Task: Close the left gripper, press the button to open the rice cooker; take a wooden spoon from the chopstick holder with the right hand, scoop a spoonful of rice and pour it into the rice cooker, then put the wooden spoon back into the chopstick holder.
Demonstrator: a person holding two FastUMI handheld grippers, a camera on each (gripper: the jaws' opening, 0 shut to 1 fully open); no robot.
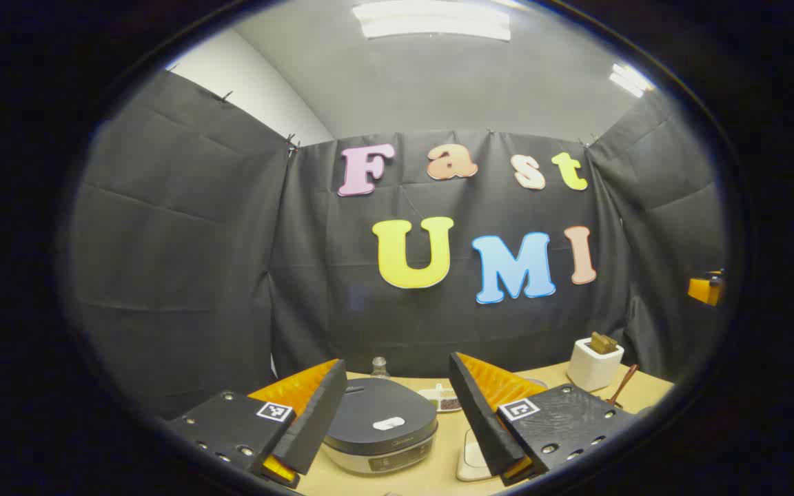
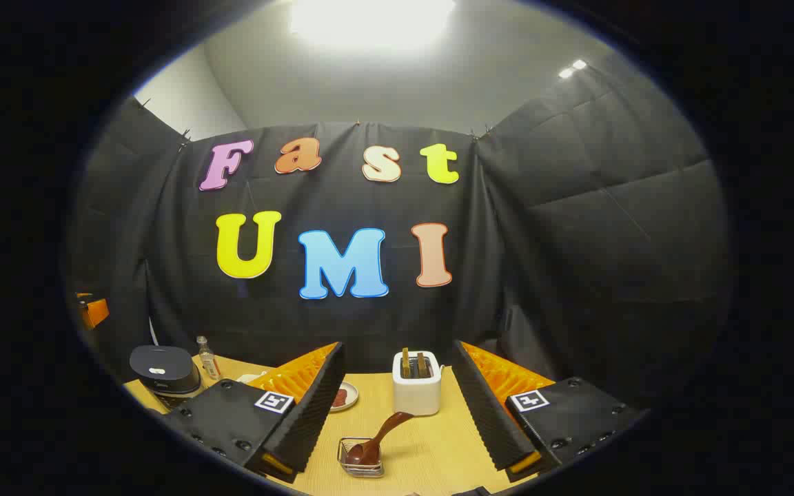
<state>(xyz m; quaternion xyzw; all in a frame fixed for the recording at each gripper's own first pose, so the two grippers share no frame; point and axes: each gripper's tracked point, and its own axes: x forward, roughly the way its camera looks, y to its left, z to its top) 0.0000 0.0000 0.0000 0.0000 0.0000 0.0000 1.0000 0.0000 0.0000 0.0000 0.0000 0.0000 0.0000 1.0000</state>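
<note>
The left gripper (image 1: 397,420) hangs spread above the near worktop (image 1: 445,448), fingers either side of the rice cooker (image 1: 380,430) — its lid is down, nothing between the fingers. The right gripper (image 2: 397,413) is likewise spread and grips nothing. Between its fingers, near, the wooden spoon (image 2: 376,437) leans in the wire holder (image 2: 361,460) (bowl down, handle tilted right); beyond stands a white toaster (image 2: 416,386), and the cooker (image 2: 163,375) sits far left.
</note>
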